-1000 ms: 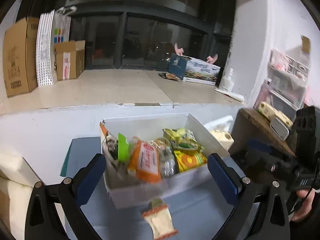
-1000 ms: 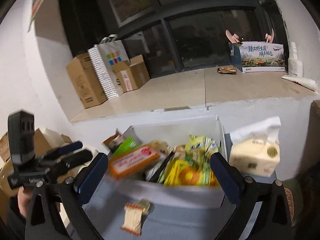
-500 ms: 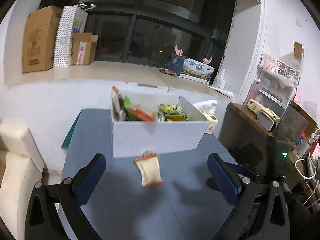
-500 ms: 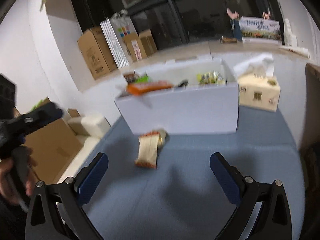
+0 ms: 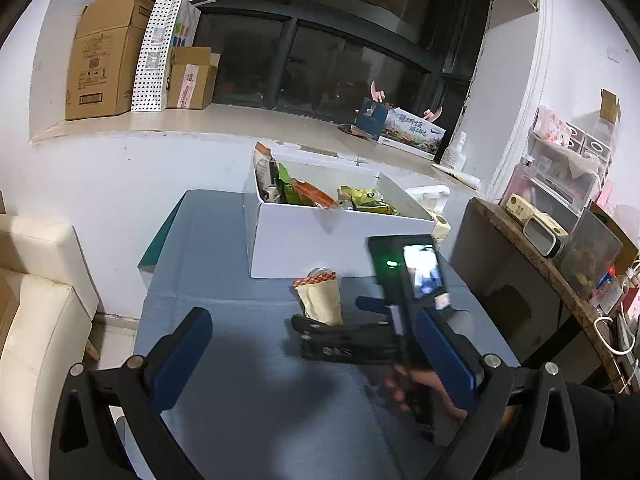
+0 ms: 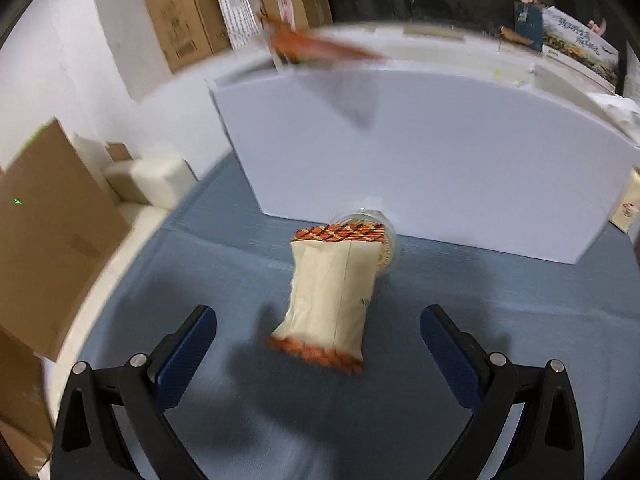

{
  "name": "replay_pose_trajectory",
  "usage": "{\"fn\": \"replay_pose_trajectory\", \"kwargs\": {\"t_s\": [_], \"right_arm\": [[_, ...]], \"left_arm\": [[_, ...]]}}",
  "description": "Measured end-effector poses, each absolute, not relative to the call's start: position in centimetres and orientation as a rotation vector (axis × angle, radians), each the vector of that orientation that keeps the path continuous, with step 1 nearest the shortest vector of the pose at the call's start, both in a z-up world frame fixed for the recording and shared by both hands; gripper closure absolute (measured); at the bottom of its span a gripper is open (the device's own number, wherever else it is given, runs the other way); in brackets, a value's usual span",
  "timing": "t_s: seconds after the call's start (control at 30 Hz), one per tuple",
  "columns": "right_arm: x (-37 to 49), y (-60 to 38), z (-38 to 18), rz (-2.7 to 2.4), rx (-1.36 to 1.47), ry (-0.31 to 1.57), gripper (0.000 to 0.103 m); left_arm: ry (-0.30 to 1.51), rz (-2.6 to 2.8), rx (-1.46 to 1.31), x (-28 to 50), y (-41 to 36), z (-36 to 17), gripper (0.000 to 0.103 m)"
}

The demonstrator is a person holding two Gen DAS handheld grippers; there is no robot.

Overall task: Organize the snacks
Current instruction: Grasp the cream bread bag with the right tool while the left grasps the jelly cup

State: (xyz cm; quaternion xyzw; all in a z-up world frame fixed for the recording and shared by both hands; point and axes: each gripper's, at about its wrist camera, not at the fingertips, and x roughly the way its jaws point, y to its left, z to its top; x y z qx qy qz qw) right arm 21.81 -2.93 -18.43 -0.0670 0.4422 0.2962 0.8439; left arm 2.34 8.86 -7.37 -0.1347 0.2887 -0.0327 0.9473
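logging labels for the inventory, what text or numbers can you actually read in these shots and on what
No text can be read with confidence.
Illustrated box on the window ledge: large white Chinese characters, too small to make out.
Big cardboard box: printed label and marks, too small.
Smaller cardboard box: red and white sticker, unreadable.
Cream snack packet on the blue table: print blurred.
Snacks in the white box: print too small.

Right view blurred; cup (image 6: 378, 236) mostly hidden behind cream packet (image 6: 332, 292).

Both grippers — black frames, silver screws, blue-padded jaws; person's sleeve (image 5: 592, 412) — dark.
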Motion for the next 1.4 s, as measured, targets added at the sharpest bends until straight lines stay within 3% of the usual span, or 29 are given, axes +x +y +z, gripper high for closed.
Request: {"fn": "replay_pose_trajectory", "kwargs": {"t_s": [0.03,0.1,0.13,0.17,0.37,0.83,1.33,1.4], "right_arm": [[22.1,-2.7,-18.8,0.620,-0.136,0.945,0.005],[22.2,-2.0,-19.1,0.581,-0.179,0.929,0.027],[22.1,-1.6,-19.0,0.572,-0.219,0.919,0.051],[22.2,-1.3,-18.9,0.570,-0.244,0.914,0.053],[21.6,-2.5,-18.3,0.584,-0.203,0.899,0.057],[15.5,-14.6,-9.6,0.553,-0.092,0.696,0.056],[12.1,-23.4,-10.6,0.416,0.028,0.701,0.056],[12.2,-23.7,-10.6,0.409,0.036,0.702,0.056]], "left_arm": [[0.591,-0.067,-0.279,2.3,8.9,-7.5,0.000],[0.602,-0.070,-0.281,2.4,8.9,-7.9,0.000],[0.605,-0.066,-0.280,2.4,8.9,-8.0,0.000],[0.610,-0.060,-0.280,2.5,8.9,-8.3,0.000],[0.620,-0.060,-0.291,2.9,9.1,-8.8,0.000],[0.718,-0.111,-0.223,10.4,4.4,-11.5,0.000],[0.852,0.125,-0.195,23.3,0.7,-18.7,0.000],[0.877,0.126,-0.197,24.0,0.7,-19.4,0.005]]}}
